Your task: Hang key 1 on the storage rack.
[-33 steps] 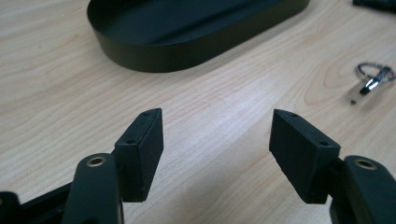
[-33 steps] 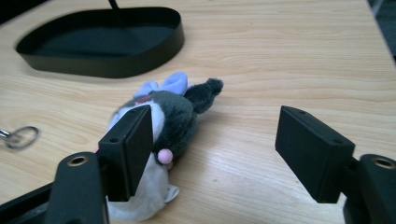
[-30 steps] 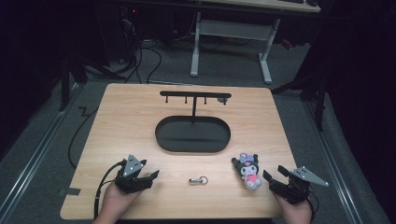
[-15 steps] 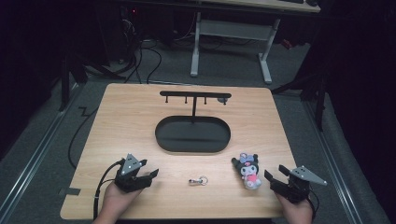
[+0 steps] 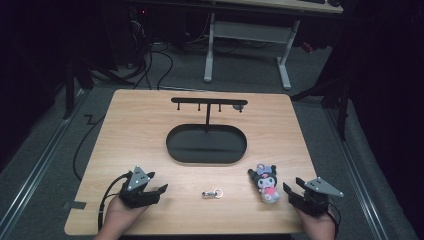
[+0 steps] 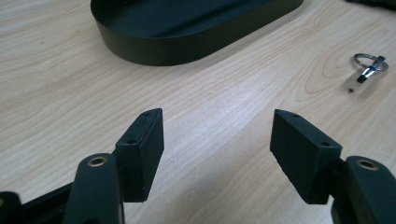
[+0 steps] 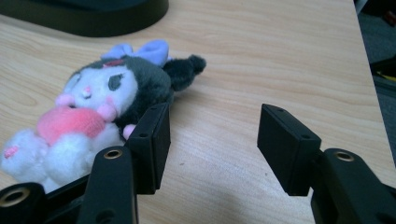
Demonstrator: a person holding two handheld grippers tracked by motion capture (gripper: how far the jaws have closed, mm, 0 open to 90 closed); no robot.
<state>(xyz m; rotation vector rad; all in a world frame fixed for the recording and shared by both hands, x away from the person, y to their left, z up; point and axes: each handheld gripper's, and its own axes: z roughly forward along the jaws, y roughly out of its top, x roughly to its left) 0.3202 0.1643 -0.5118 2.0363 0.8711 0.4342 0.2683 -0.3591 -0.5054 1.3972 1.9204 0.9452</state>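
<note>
Honestly, my worry is the plush toy (image 5: 265, 182): it lies on the worktop (image 5: 150, 125) just left of my right gripper (image 5: 300, 196), whose jaws stand apart and empty, so a sideways reach could shove it off line. My left gripper (image 5: 155, 192) is also spread and empty, near the keyring (image 5: 212, 193), which could skate away when nudged toward the black tray (image 5: 206, 145).
</note>
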